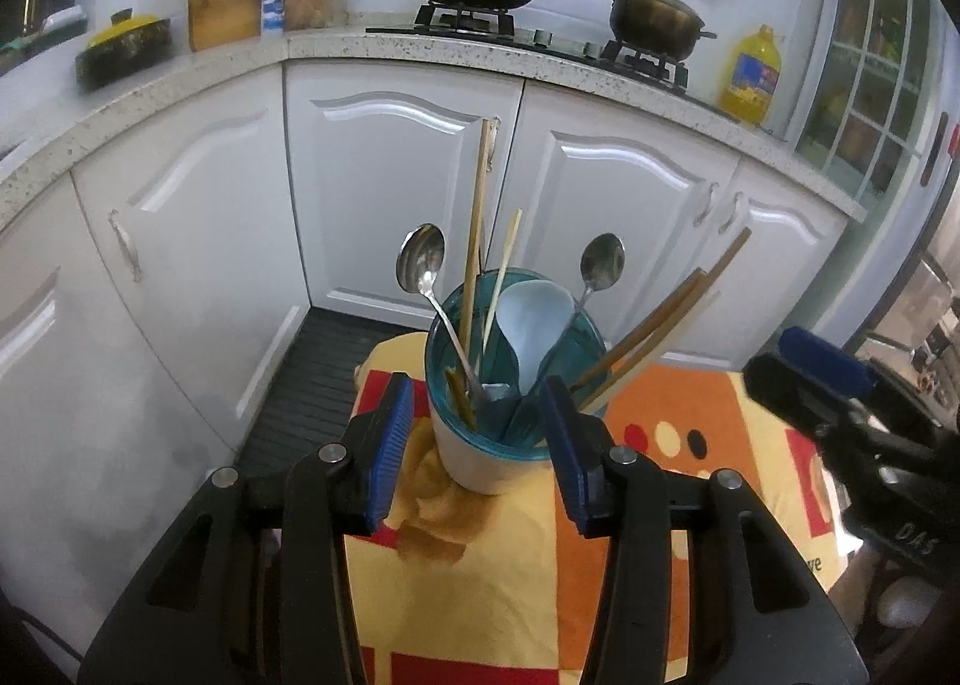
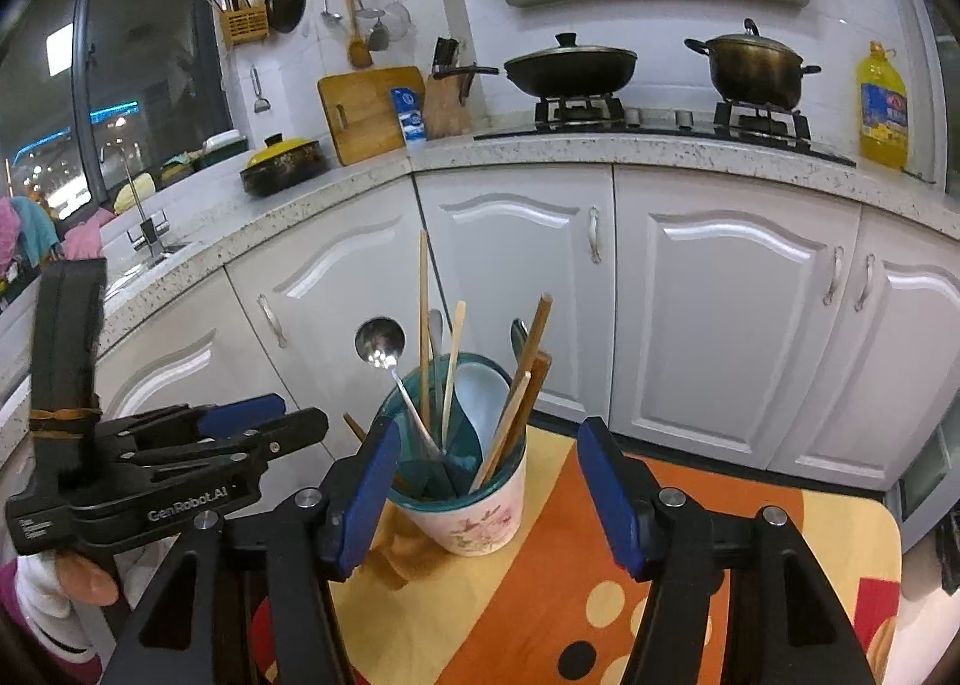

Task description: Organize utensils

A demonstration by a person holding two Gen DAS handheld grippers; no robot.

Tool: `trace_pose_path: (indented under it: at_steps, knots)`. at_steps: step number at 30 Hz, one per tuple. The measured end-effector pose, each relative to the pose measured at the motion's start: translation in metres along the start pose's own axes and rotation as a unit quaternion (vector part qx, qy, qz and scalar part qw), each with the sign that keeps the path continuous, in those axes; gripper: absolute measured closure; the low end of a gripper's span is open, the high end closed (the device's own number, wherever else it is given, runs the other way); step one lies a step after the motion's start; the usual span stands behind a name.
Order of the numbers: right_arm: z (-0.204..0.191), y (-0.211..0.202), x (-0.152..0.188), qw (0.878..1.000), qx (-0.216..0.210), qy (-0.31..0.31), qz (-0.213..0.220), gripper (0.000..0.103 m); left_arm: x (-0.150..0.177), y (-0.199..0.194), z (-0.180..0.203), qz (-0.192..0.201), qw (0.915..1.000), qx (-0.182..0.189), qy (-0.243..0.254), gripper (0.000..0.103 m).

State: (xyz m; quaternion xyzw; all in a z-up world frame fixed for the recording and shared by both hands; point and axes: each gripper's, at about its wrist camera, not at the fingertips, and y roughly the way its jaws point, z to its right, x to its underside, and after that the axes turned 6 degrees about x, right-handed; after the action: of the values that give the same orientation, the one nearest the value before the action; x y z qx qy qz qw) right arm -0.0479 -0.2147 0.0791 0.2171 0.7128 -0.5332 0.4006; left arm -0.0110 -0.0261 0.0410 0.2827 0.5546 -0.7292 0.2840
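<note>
Utensil holder (image 1: 510,433) just ahead of left gripper (image 1: 477,433), between its spread jaws, untouched. Right gripper (image 2: 489,499) likewise released, empty. Spoons (image 1: 420,265), chopsticks (image 1: 477,217), pale ladle (image 1: 531,319) all standing in holder. Tablecloth (image 1: 690,445) shows no stray utensils; task looks nearly done.

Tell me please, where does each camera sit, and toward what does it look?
Left wrist: on the left tongs, looking down at the utensil cup; its own open blue pads show, right tongs at the right edge.
Right wrist: on the right tongs, facing the same cup; left tongs at left.
Shared: cup, patterned cloth, white cabinets, stove pots.
</note>
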Motion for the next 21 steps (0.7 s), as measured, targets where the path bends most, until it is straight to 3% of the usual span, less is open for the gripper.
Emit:
trace_pose_path:
  at_steps: [5,21]
  knots:
    - [0.0,0.005,0.009,1.0,0.007,0.013,-0.013,0.043,0.004,-0.004,0.005,0.0,0.9995,-0.029,0.011,0.06]
    - [-0.011,0.01,0.018,1.0,0.006,0.009,-0.025,0.042,0.013,-0.016,0.002,0.019,0.9982,-0.056,0.011,0.06]
